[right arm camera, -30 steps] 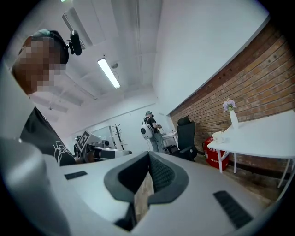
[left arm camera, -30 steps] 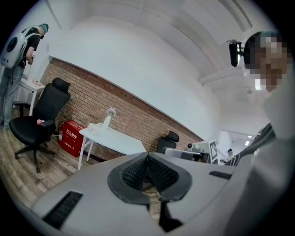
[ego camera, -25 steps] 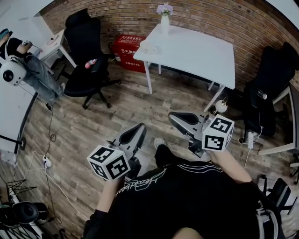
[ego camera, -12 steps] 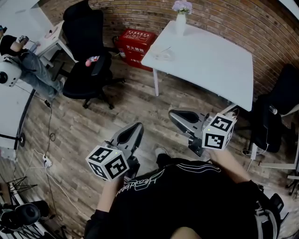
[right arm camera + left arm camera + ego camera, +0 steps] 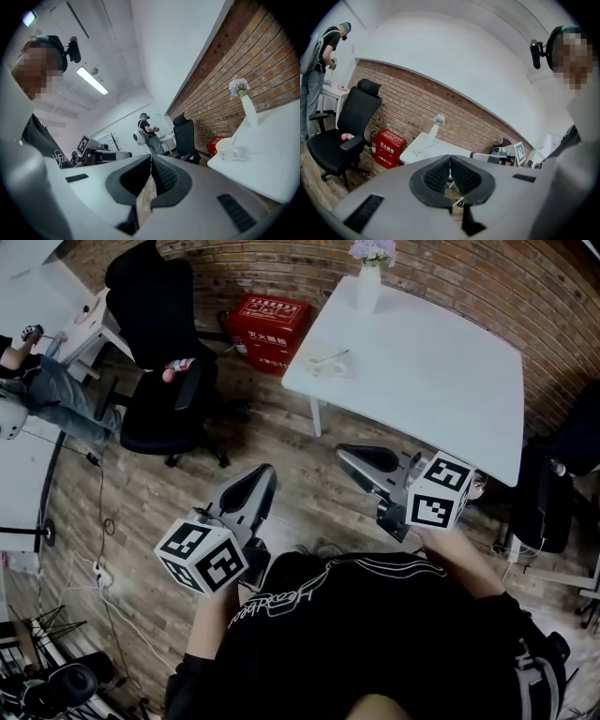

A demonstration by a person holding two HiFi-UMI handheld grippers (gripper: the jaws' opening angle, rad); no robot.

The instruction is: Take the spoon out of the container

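- Left gripper (image 5: 450,158): I have its jaws fully together, pads meeting, nothing between them.
- Right gripper (image 5: 151,159): jaws pressed together too, holding nothing.
- I hold both out in front of the body over the wooden floor (image 5: 187,484), well apart from the desk (image 5: 441,371). The left one is nearer, the right one sits closer to the desk's near edge.
- Task thing: the spoon (image 5: 234,138) leans in the container (image 5: 227,151), a white mug-like cup. It stands on the left part of the white desk, near the left edge.
- A vase (image 5: 368,285) of flowers stands at the far edge behind it.
- Off-task: a red box (image 5: 270,320) on the floor left of the desk and a black chair (image 5: 159,362) further left.
- Step, my read: approach only. No reach has begun, and the spoon is untouched and in the container.
- Next move, my judgement:
  - Close the gap to the desk and open one pair of jaws.
  - Bring them round the free upper end of the handle, pinch centred, then lift straight up.
  - The handle looks thin, so an off-centre pinch could slip.
  - The cup looks light and may tip or ride up, so the other gripper may need to steady it.
- Versus a second ago:
  - The desk fills more of the head view and its near edge is closer to the grippers, so the body has moved toward it.
  - The left gripper has shifted slightly left.
  - Both jaws were shut then as now.
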